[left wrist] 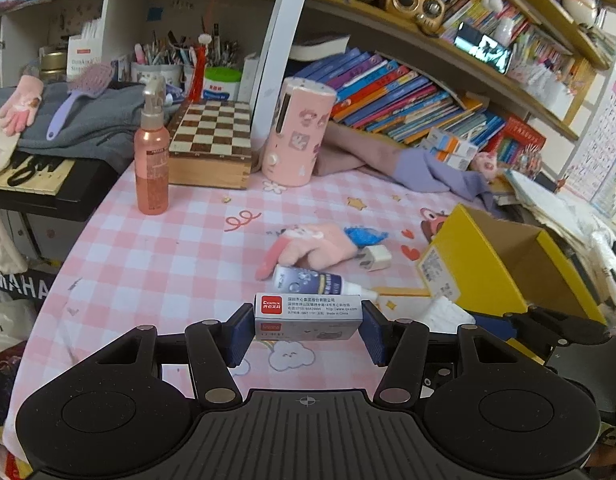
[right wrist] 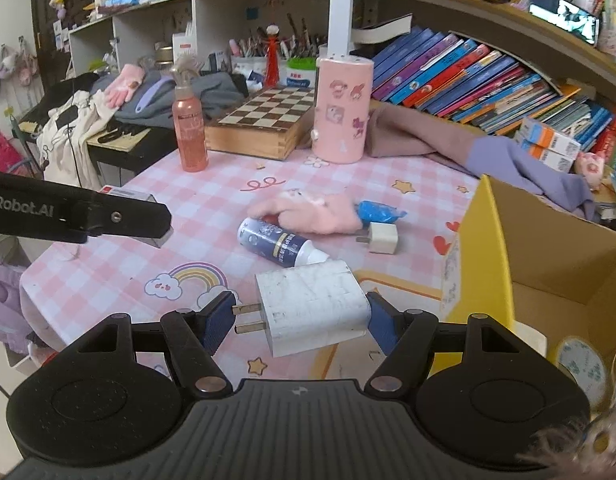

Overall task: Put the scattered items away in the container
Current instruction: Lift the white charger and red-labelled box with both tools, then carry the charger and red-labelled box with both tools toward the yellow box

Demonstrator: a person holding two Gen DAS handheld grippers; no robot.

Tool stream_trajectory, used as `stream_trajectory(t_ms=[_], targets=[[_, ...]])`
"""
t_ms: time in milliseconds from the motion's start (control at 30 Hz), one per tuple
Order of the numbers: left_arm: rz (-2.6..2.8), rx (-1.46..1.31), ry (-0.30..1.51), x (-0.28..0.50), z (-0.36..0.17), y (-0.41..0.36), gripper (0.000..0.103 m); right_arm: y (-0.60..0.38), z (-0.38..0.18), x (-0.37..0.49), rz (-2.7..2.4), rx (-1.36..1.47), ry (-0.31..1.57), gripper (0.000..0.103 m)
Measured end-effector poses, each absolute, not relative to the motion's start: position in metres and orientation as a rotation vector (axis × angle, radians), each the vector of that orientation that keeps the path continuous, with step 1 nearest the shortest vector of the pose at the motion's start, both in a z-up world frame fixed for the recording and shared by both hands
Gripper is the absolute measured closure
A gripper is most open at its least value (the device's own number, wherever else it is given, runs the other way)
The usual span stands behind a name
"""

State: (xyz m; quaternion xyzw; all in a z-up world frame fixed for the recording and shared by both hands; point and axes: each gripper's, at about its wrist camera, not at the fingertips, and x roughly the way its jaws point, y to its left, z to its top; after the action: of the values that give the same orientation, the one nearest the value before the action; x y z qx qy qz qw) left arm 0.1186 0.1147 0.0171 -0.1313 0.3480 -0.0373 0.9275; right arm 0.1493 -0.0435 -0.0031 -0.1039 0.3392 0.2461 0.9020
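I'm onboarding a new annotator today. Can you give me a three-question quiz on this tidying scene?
1. True or false: the left gripper holds a small staples box.
2. What does the right gripper hold? A) white charger B) pink glove C) blue bottle
3. Fill in: the yellow cardboard box lies to the ____ of the small white plug in the right wrist view.

Key: 1 true; 2 A; 3 right.
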Motion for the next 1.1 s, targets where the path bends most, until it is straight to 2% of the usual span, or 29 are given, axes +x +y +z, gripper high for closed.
stream_trajectory(t_ms=[733, 1100], targets=[[-0.154, -0.226, 0.674, 0.016, 0.035, 0.082, 0.048, -0.081, 0.009, 0.036, 0.450, -0.110, 0.689, 0.035], [-0.263, -0.199, 0.694, 0.001, 0.032, 0.053, 0.048, -0.112, 0.008, 0.003, 0.344, -0.063, 0.708, 0.035]])
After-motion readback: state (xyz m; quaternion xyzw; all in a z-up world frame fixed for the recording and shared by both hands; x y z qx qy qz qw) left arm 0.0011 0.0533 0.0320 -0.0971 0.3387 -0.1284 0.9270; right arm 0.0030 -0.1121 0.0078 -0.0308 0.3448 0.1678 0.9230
